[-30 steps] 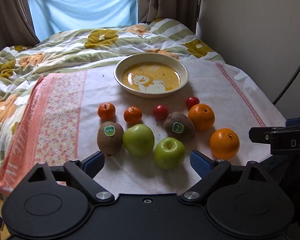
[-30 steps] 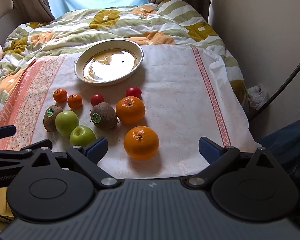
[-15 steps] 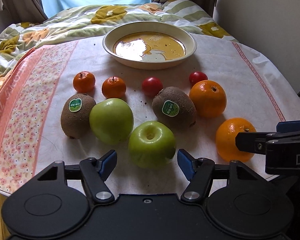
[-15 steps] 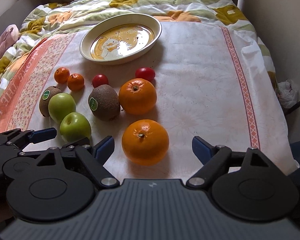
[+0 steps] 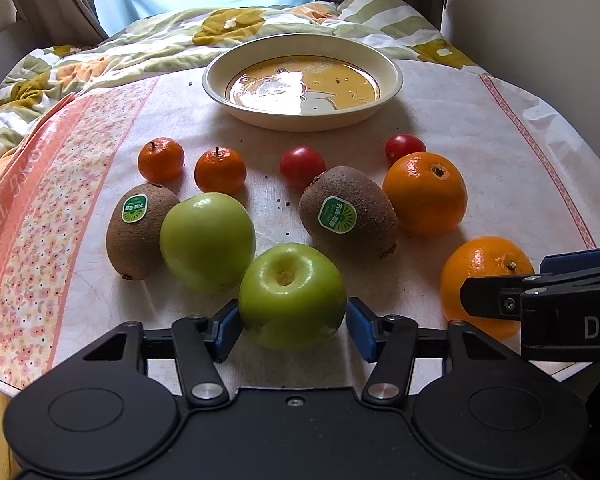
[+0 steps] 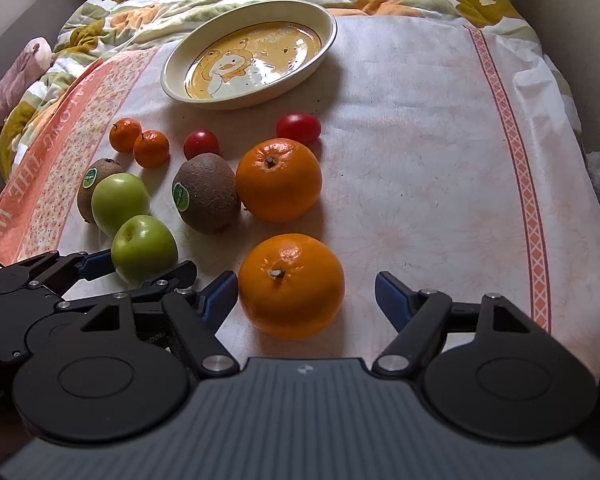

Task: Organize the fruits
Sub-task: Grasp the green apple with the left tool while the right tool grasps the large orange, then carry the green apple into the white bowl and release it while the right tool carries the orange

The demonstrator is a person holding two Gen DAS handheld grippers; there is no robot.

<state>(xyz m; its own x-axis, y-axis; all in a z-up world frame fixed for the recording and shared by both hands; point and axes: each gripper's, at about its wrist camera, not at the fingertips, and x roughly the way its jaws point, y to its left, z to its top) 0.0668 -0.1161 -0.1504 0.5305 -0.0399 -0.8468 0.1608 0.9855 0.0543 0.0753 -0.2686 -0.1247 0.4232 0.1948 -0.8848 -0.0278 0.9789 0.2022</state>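
Fruit lies on a cloth in front of a cream plate with a yellow duck picture, also in the right wrist view. My left gripper is open with its blue pads on either side of the near green apple, close to it. My right gripper is open around the near orange, left pad near it, right pad apart. A second green apple, two kiwis, another orange, two mandarins and two tomatoes lie beyond.
The cloth covers a small table against a bed with a flowered quilt. A wall stands on the right. The cloth's front edge is just below both grippers. A pink soft toy lies at the left.
Both grippers have moved forward and down. The left pads have narrowed around the near apple. The right pads now flank the near orange.
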